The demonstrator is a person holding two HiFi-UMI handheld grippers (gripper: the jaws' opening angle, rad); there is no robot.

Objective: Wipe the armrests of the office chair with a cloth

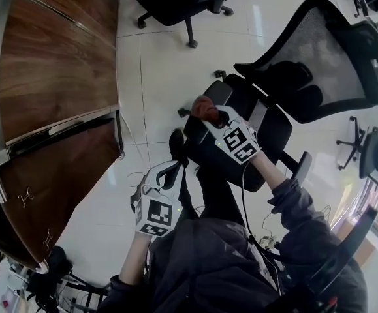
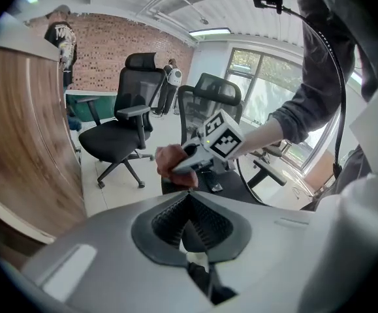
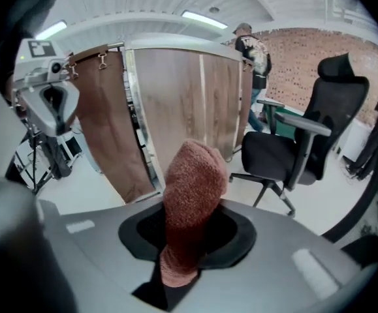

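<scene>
Head view: bright, even daylight; soft glare on pale floor (image 1: 162, 64), upper centre; shadows weak, diffuse. Strong barrel distortion bends desk (image 1: 51, 77) edges, left. 2 gripper views: circular fisheye, black corners. Ceiling light strip (image 3: 205, 19) blown out, top; window (image 2: 267, 83) overexposed, right of centre. Foreground, lower half, soft; cloth (image 3: 192, 194) sharp.

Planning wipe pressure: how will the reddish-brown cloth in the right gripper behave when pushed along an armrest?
The cloth looks fuzzy and thick, so it is probably soft and light. Bunched in the right gripper, it will likely fold under pressure. Its nubby texture should drag, not slip.
</scene>
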